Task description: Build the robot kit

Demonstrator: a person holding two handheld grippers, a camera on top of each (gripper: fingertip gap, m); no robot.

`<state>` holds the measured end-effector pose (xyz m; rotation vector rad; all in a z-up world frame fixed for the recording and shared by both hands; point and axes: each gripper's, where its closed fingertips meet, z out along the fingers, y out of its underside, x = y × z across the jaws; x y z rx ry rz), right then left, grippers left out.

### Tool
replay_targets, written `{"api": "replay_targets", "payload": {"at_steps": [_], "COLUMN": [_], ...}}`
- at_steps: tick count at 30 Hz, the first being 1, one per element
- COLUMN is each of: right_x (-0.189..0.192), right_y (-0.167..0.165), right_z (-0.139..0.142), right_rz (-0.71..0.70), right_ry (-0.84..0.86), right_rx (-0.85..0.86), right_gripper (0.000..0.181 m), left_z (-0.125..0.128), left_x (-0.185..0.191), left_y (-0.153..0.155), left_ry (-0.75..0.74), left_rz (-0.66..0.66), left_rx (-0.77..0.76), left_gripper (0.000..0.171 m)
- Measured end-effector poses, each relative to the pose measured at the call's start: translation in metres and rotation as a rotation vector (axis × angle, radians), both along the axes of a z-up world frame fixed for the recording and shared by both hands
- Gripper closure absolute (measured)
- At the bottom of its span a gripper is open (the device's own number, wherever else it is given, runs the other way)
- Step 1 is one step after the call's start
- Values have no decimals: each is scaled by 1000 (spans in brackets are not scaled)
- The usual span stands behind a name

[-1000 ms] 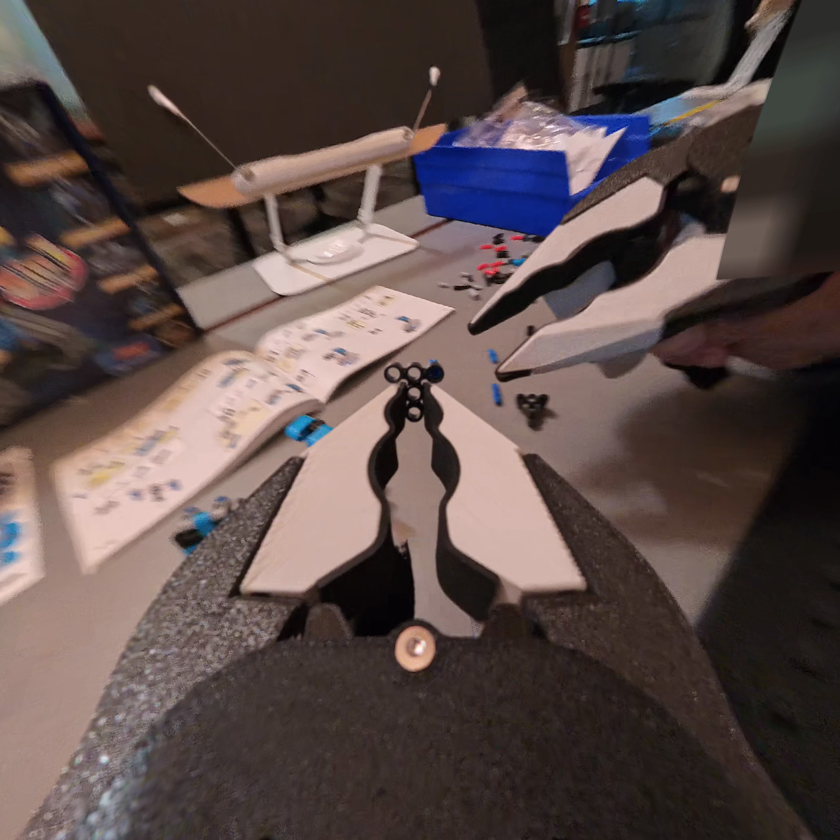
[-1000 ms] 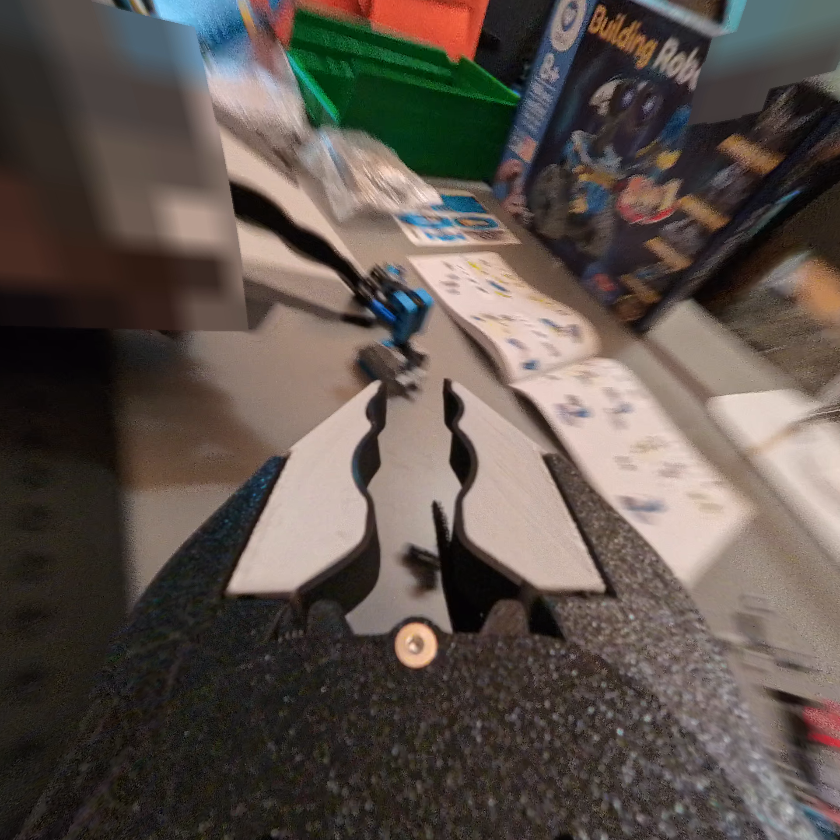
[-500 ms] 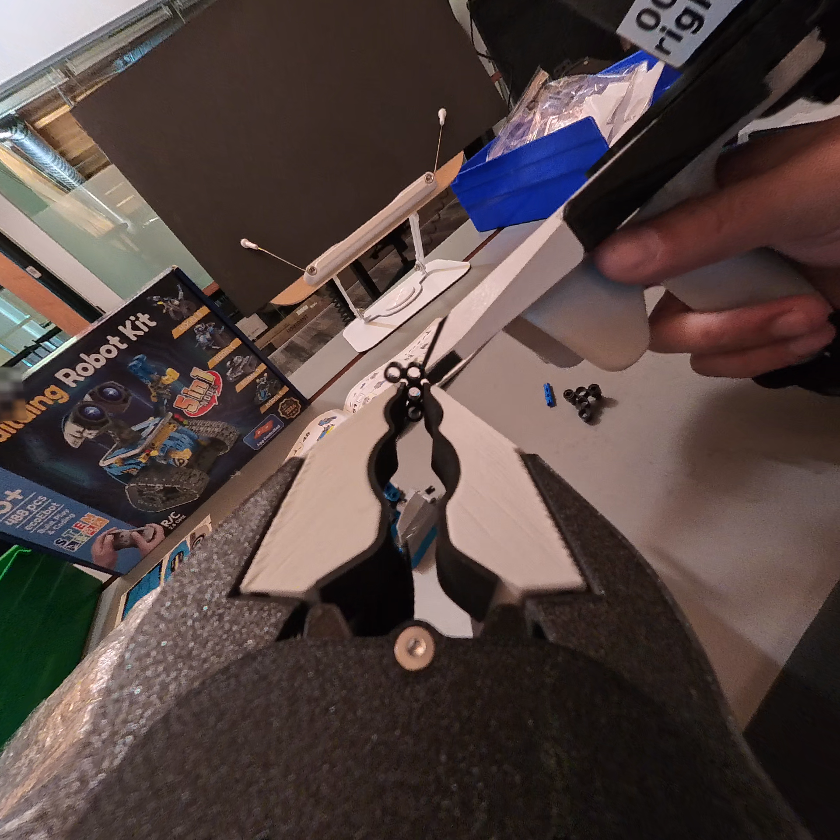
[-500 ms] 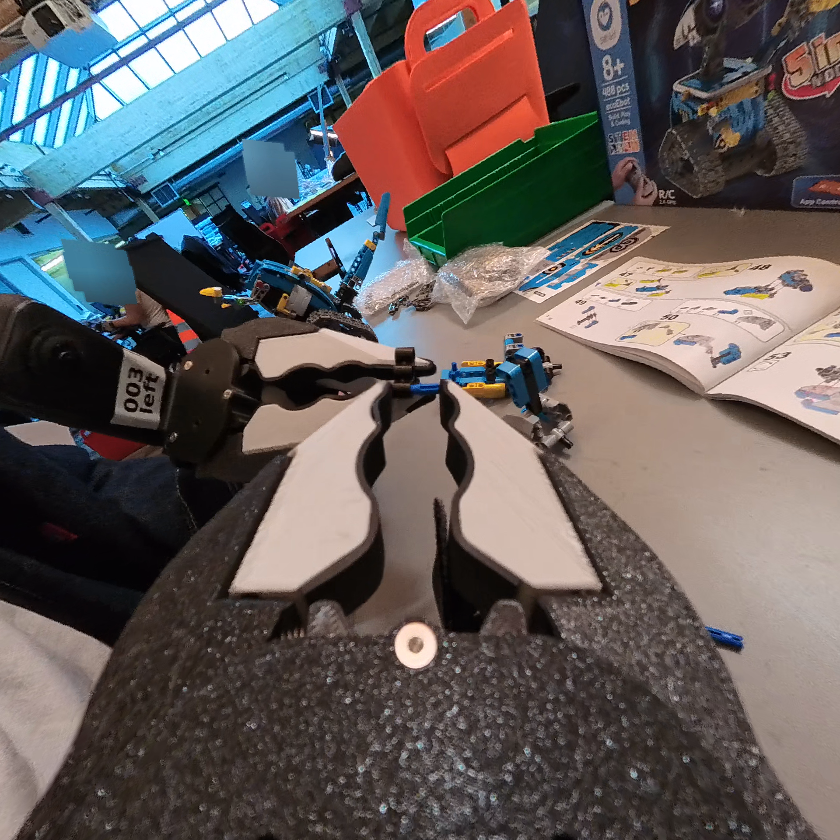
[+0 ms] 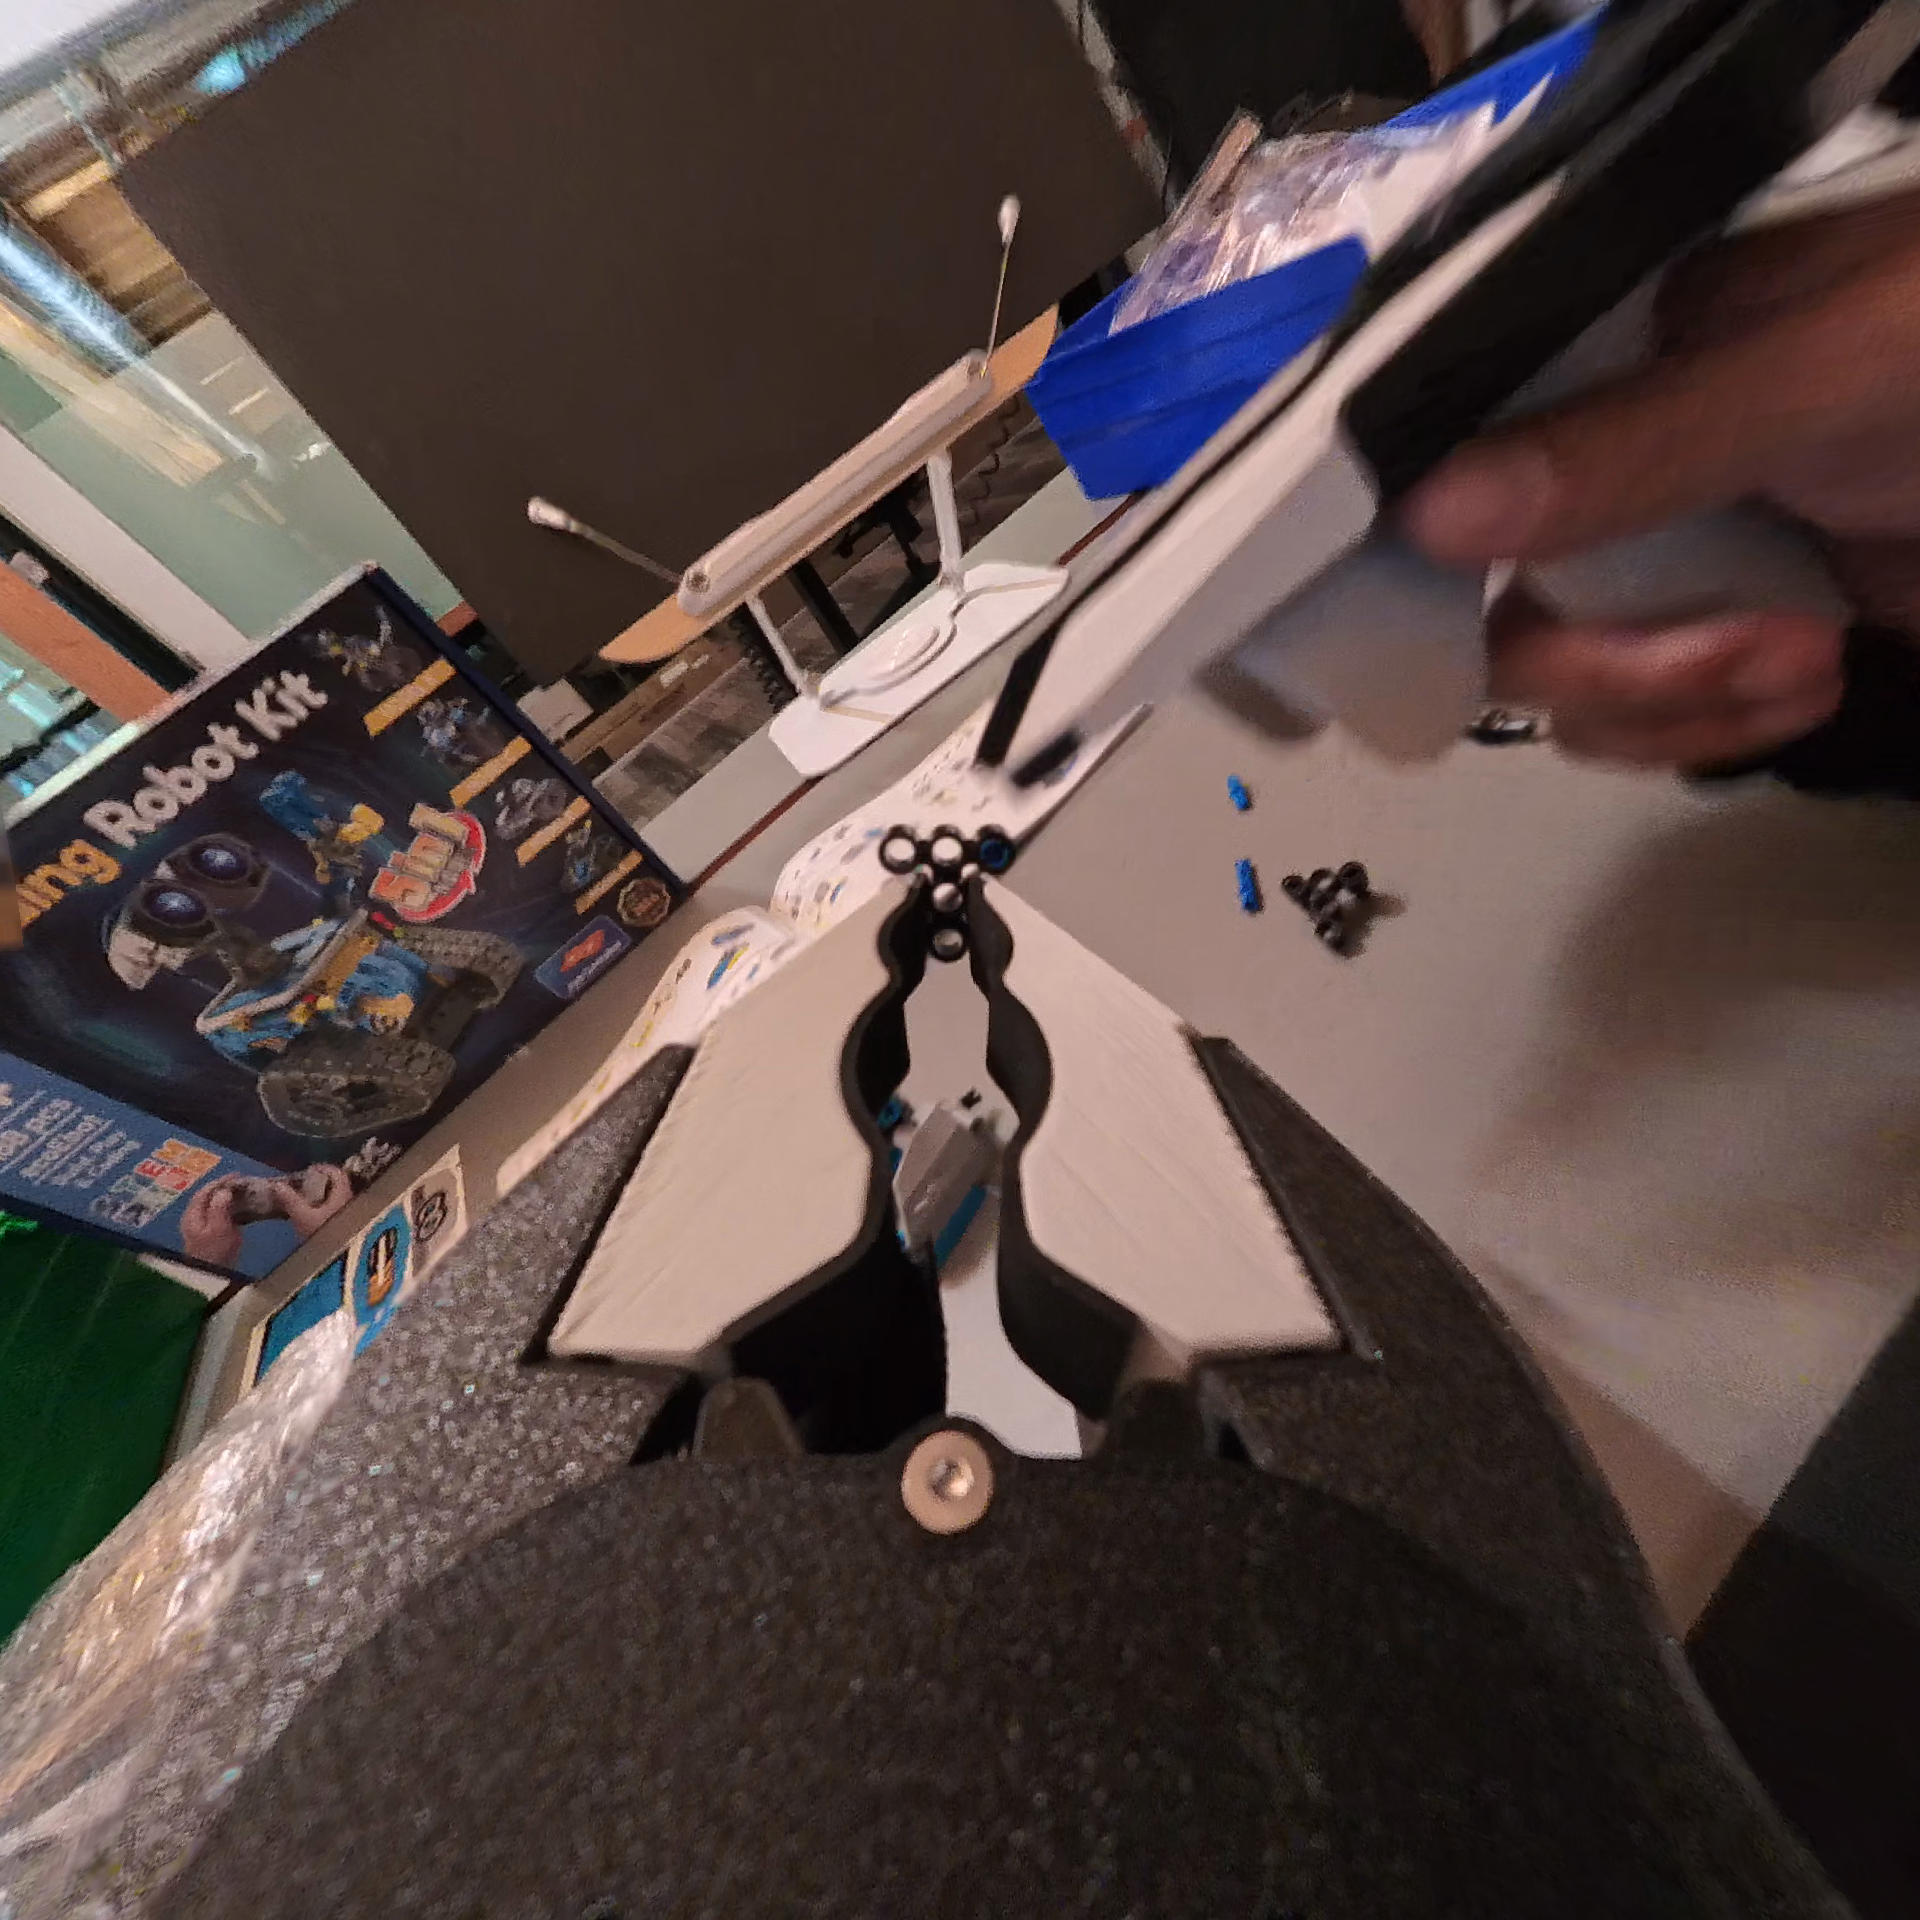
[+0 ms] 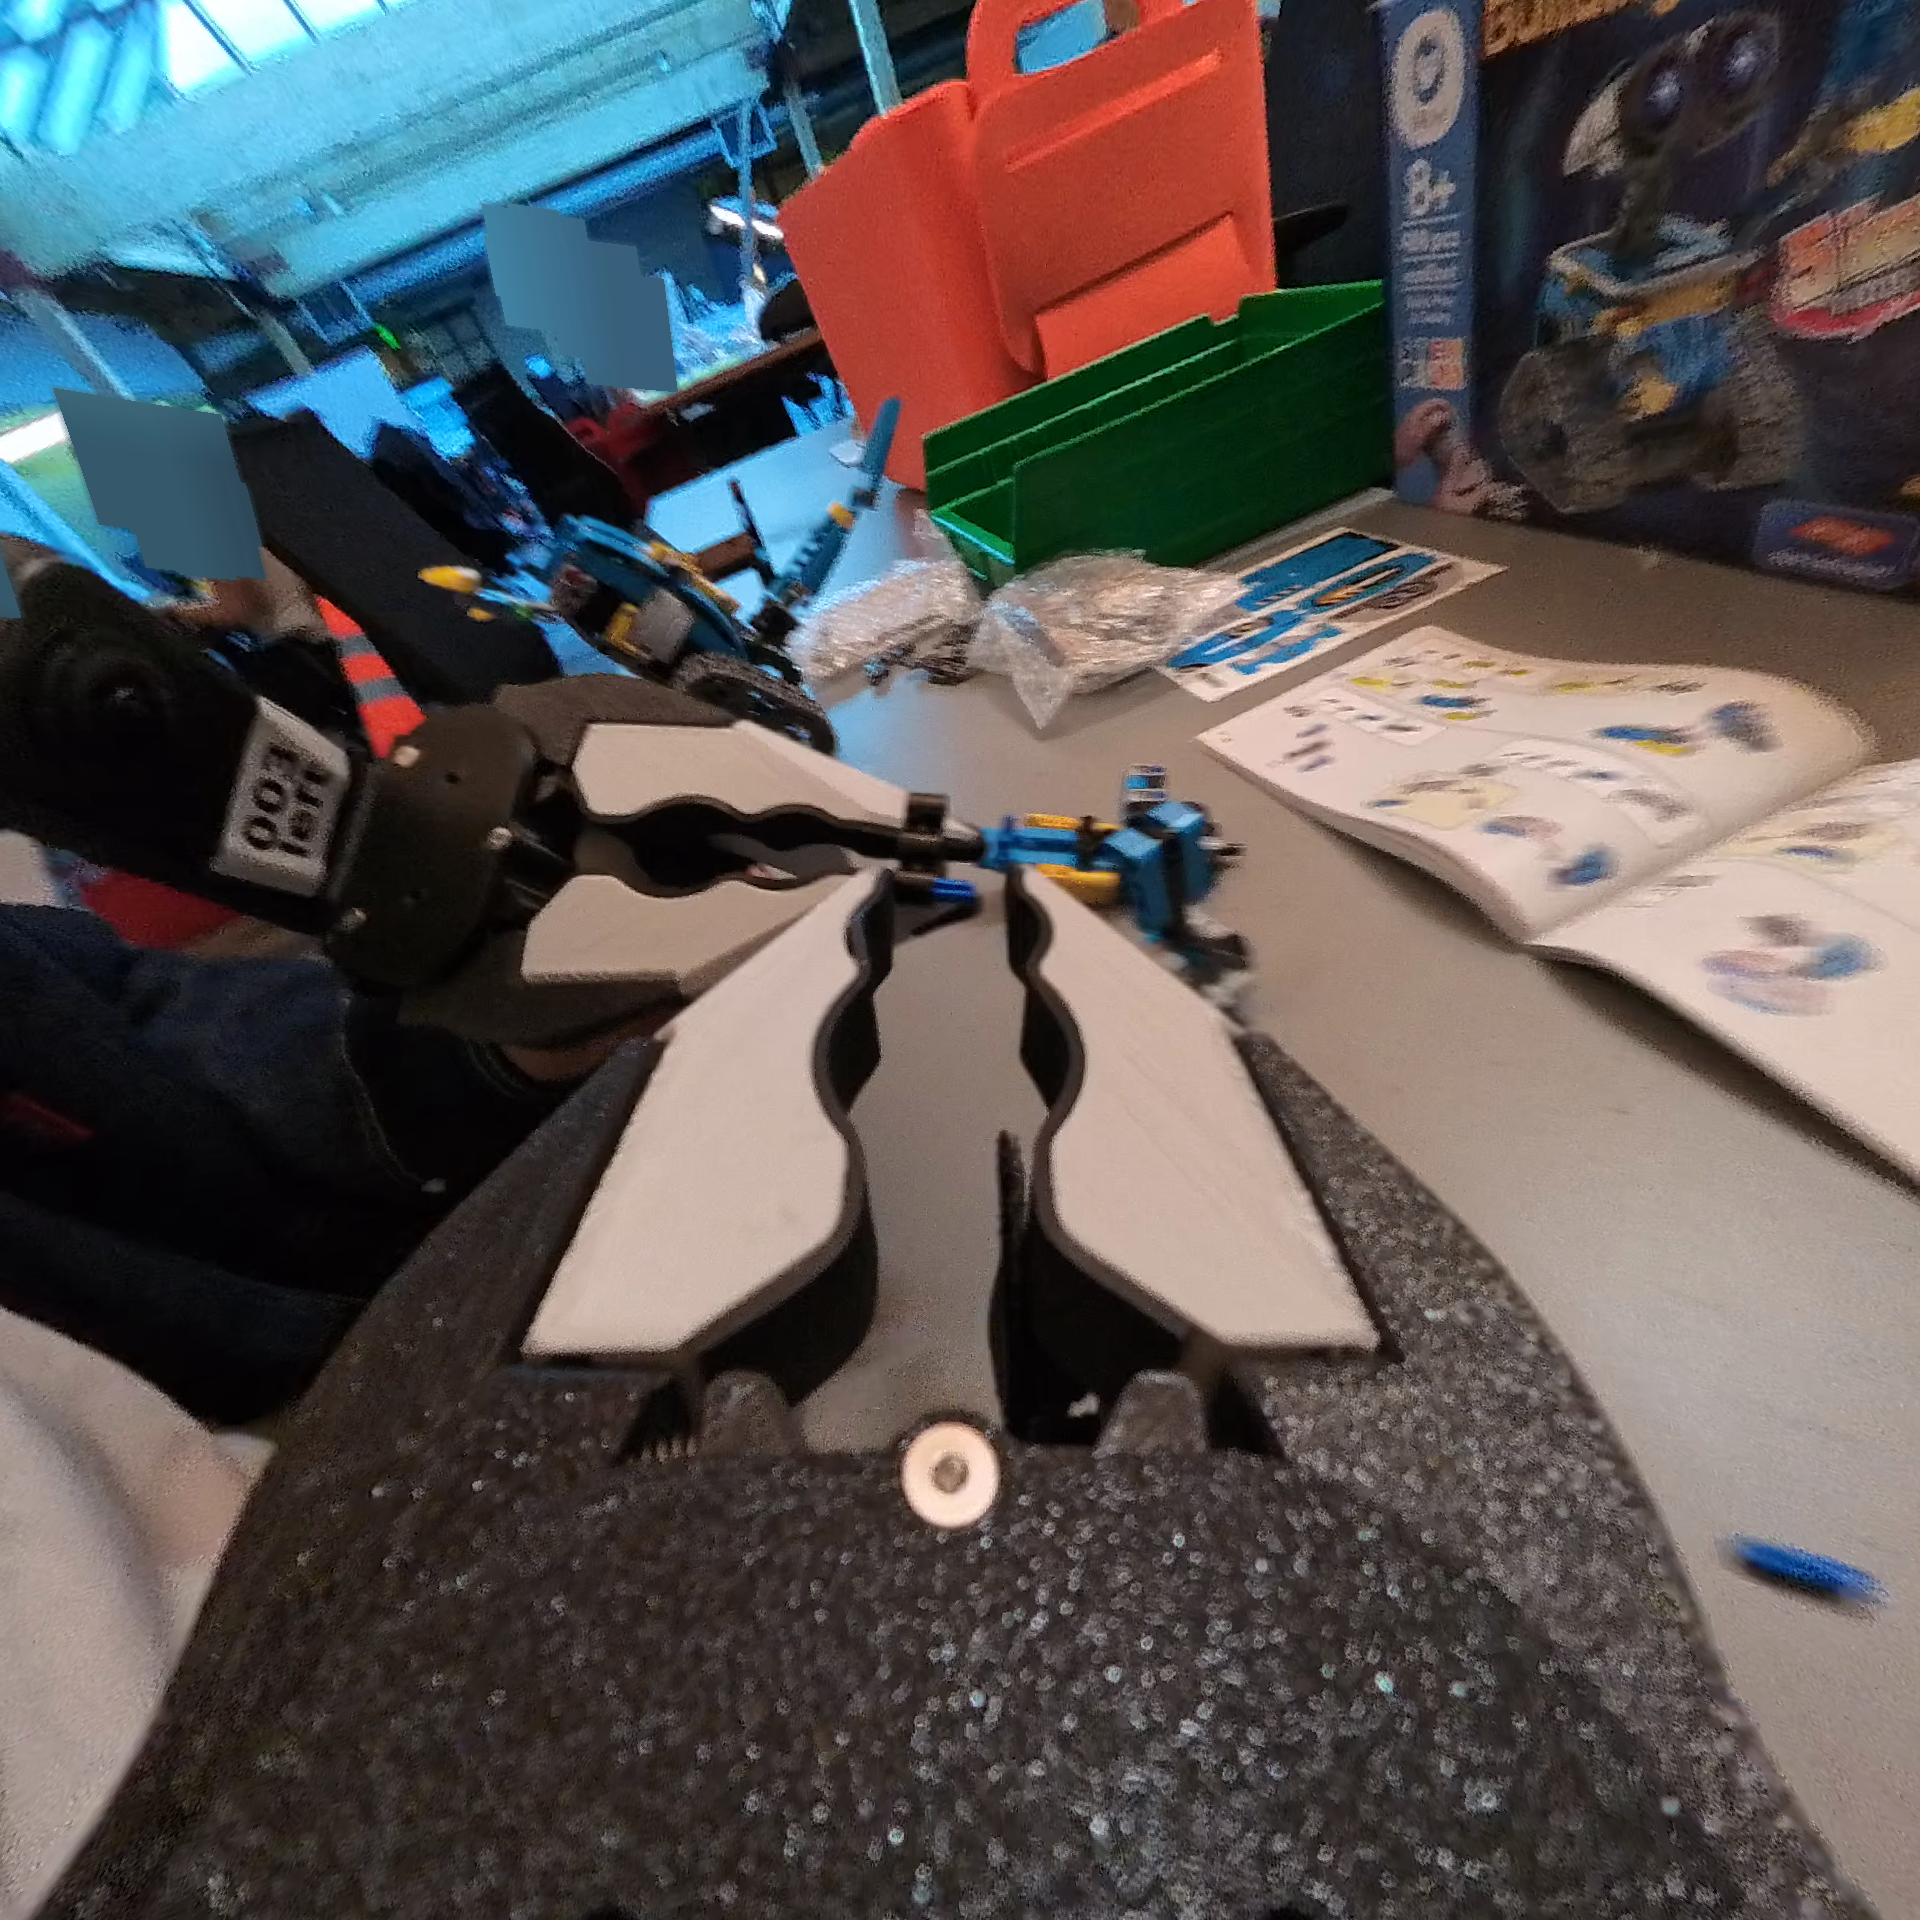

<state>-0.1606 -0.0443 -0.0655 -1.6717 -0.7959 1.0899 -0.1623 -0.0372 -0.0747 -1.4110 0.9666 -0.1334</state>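
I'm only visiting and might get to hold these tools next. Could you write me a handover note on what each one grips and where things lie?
Left gripper: shut on a black T-shaped part with a blue pin in one end hole, held above the grey table.
Right gripper: open and empty, tips close beside the left gripper's tips.
Blue-and-yellow assembly: on the table just beyond both tips; whether the held part touches it cannot be told.
Open booklet: right of the assembly.
Loose black connector and blue pins: on the table, untouched.

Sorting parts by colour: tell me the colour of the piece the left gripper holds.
Black T-shaped piece; blue at one hole; clearest in left wrist view.
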Motion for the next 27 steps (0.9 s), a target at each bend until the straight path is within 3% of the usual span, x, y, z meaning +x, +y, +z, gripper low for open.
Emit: {"api": "replay_targets", "payload": {"at_steps": [3, 6, 9, 14, 22, 27], "right_x": [60, 116, 143, 142, 132, 131], "right_y": [34, 53, 51, 67, 60, 64], "right_z": [2, -39, -81, -97, -109, -114], "right_rz": [-75, -16, 128, 210, 543, 720], "right_ry": [-173, -541, -755, -767, -1383, -1548], "right_rx": [92, 117, 114, 100, 310, 299], "right_gripper": [159, 156, 155, 157, 158, 163], "left_z": [-5, -11, -18, -23, -24, -15], "left_x": [-3, 0, 1, 2, -1, -12], "left_y": [2, 2, 1, 1, 5, 10], "left_ry": [-53, -109, -119, -107, -106, -179], "left_rz": [-19, -72, -94, -98, -73, -50], "left_rx": [-89, -186, -255, -276, -277, -276], "left_gripper": [165, 165, 165, 165, 165, 165]}}
